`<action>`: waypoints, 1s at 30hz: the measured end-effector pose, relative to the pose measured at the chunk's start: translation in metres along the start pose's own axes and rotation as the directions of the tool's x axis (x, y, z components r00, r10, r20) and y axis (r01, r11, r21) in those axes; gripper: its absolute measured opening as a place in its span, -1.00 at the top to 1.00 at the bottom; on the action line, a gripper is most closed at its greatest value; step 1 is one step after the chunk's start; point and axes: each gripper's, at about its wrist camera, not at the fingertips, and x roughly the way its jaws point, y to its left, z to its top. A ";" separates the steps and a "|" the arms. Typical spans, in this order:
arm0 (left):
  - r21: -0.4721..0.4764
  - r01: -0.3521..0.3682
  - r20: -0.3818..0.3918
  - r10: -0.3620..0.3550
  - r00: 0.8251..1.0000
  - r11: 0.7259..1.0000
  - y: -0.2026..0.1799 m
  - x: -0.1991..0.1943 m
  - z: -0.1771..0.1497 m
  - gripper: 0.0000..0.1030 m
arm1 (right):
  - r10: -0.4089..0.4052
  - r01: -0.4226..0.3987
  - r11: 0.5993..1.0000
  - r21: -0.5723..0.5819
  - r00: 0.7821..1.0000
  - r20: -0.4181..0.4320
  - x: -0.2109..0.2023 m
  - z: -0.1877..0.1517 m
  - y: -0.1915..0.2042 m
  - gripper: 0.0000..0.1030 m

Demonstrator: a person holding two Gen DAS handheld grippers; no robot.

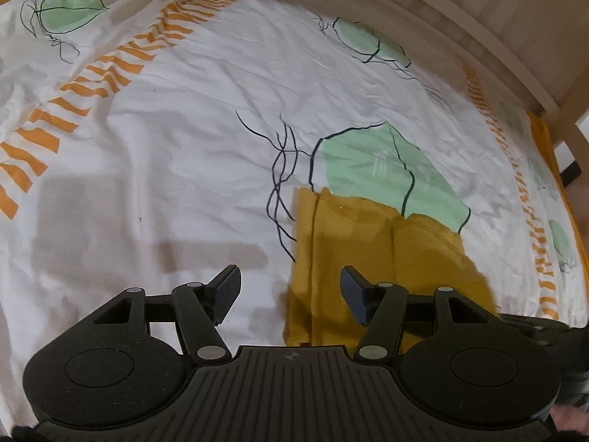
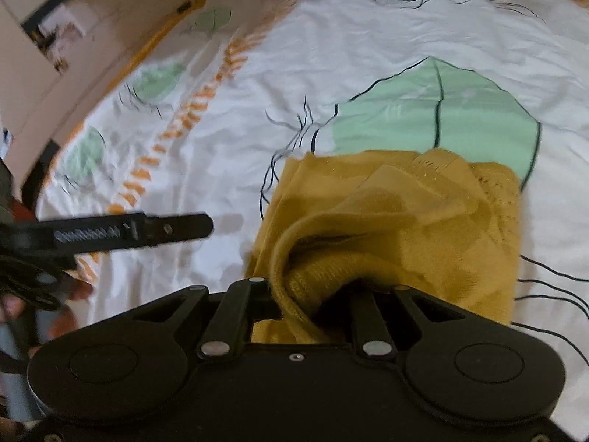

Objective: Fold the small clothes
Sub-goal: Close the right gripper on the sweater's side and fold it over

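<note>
Garment: a mustard knit (image 1: pixel 371 258) lies on the bed sheet (image 1: pixel 184 140), partly over a green leaf print (image 1: pixel 386 169); in the left view it looks flat with long creases, and its right part blurs.

Right tool (image 2: pixel 313 294): clamped on a bunched, ribbed edge of the knit; cloth hides the fingertips, but the links stand close together and fabric wells up between them. The rest of the knit trails forward onto the sheet.

Why held so: pinching an edge looks like the way to lift one side and carry it over the rest for a fold. This is a judgement.

Left tool (image 1: pixel 291 294): jaws wide apart, holding nothing. It hangs above the near left edge of the knit; the right finger (image 1: pixel 355 294) is over the cloth, the left finger (image 1: pixel 224 294) over bare sheet. Contact with the cloth cannot be told.

Why placed so: it seems ready to take the matching edge or pin the cloth flat while the other side is lifted.

Left tool in the right view: a dark bar (image 2: pixel 129 234) reaching in from the left, just beside the knit.

Bed frame (image 1: pixel 460 25): pale wood beyond the sheet, well apart from the knit.

Stage: the fold seems partly begun, with one edge gathered and the body down.

Risk: the loose knit may sag or slip off square if lifted by one point alone.
</note>
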 end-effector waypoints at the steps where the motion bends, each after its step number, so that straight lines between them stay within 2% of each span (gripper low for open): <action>1: -0.001 -0.001 0.000 0.001 1.000 1.000 0.001 0.000 0.000 -0.12 | -0.025 0.025 1.000 -0.017 1.000 -0.007 0.005 -0.001 0.005 0.57; 3: -0.002 -0.001 -0.001 0.001 1.000 1.000 0.002 0.000 0.001 -0.12 | -0.062 0.061 0.997 -0.052 0.998 -0.015 0.013 -0.003 0.013 0.54; 4: -0.003 0.000 -0.001 0.000 1.000 1.000 0.003 0.000 0.002 -0.12 | -0.069 0.068 0.996 -0.054 0.997 -0.017 0.016 -0.004 0.015 0.44; 8: -0.016 -0.003 0.003 0.003 1.000 1.000 0.006 -0.001 0.002 -0.12 | -0.057 0.056 0.998 -0.029 0.998 -0.015 0.023 -0.006 0.019 0.23; 10: -0.028 -0.004 0.010 0.004 1.000 1.000 0.009 -0.003 0.003 -0.12 | -0.029 0.029 0.999 -0.032 1.000 -0.009 0.024 -0.007 0.022 -0.02; 13: -0.046 -0.004 0.020 0.005 1.000 0.999 0.014 -0.005 0.005 -0.12 | 0.000 0.000 0.999 -0.045 1.000 0.017 0.024 -0.008 0.028 -0.14; 21: -0.049 -0.005 0.016 0.006 1.000 0.999 0.014 -0.005 0.006 -0.12 | 0.026 -0.024 0.999 -0.043 0.998 0.055 0.026 -0.011 0.030 -0.15; 26: -0.056 -0.002 0.023 0.004 1.000 0.998 0.016 -0.007 0.007 -0.12 | -0.012 0.015 0.996 -0.082 0.999 0.045 0.035 -0.011 0.038 -0.18; 30: -0.070 0.000 0.036 0.003 0.999 0.998 0.020 -0.011 0.008 -0.12 | -0.046 0.052 0.989 -0.137 0.998 0.051 0.043 -0.010 0.049 -0.29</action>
